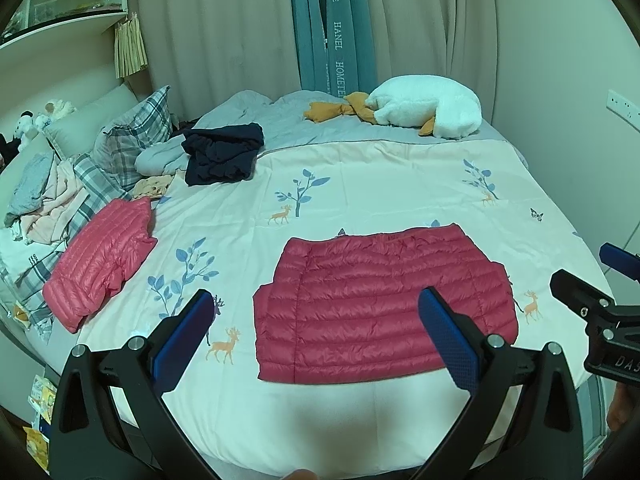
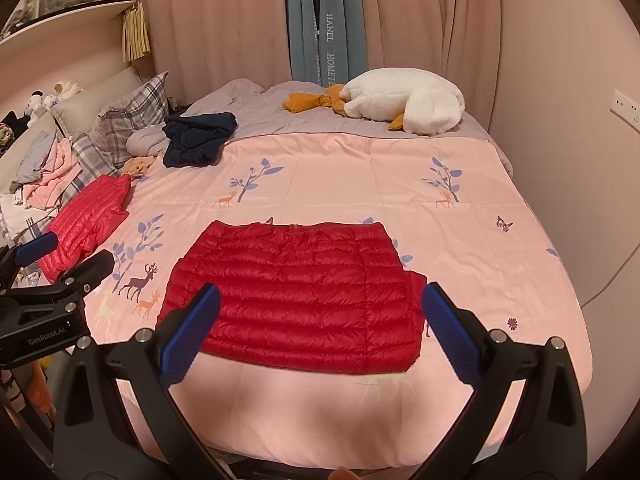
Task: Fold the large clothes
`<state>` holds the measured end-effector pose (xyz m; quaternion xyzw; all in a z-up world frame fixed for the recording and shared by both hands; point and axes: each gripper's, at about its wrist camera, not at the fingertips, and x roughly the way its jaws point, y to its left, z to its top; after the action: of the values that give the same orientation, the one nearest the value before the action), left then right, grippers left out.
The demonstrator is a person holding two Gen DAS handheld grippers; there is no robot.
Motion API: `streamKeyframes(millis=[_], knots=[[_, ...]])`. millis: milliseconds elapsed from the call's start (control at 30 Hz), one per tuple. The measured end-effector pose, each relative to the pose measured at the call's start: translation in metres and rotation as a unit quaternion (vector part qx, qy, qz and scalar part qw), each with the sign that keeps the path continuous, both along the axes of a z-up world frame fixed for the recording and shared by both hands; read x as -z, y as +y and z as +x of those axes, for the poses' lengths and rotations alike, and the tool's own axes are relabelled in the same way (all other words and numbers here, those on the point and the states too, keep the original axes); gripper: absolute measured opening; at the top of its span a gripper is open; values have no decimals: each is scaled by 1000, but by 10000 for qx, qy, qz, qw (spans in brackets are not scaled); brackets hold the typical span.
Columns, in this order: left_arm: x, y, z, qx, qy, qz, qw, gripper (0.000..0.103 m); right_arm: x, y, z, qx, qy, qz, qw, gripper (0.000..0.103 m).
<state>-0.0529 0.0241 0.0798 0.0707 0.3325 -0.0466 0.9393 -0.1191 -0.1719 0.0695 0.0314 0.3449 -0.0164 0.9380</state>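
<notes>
Jacket (image 1: pixel 384 304) folded; both grippers (image 1: pixel 316 344) (image 2: pixel 320 332) above, jaws wide.

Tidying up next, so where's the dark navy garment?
The navy garment lies crumpled on the bed's far left, beside the plaid pillows.

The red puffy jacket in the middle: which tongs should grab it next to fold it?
Probably the right tongs. The red puffy jacket sits centred between them, while it lies off to the right of the left tongs. Both are open and empty.
</notes>
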Motion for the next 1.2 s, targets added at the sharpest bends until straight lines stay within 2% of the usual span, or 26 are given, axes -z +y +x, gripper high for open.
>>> streamKeyframes(millis=[400, 1200], knots=[[13, 0, 4, 27, 117, 88, 9999, 102, 10, -1, 5, 20, 112, 24, 9999, 101], [19, 3, 9, -23, 164, 148, 9998, 102, 13, 5, 14, -42, 183, 35, 9998, 101]])
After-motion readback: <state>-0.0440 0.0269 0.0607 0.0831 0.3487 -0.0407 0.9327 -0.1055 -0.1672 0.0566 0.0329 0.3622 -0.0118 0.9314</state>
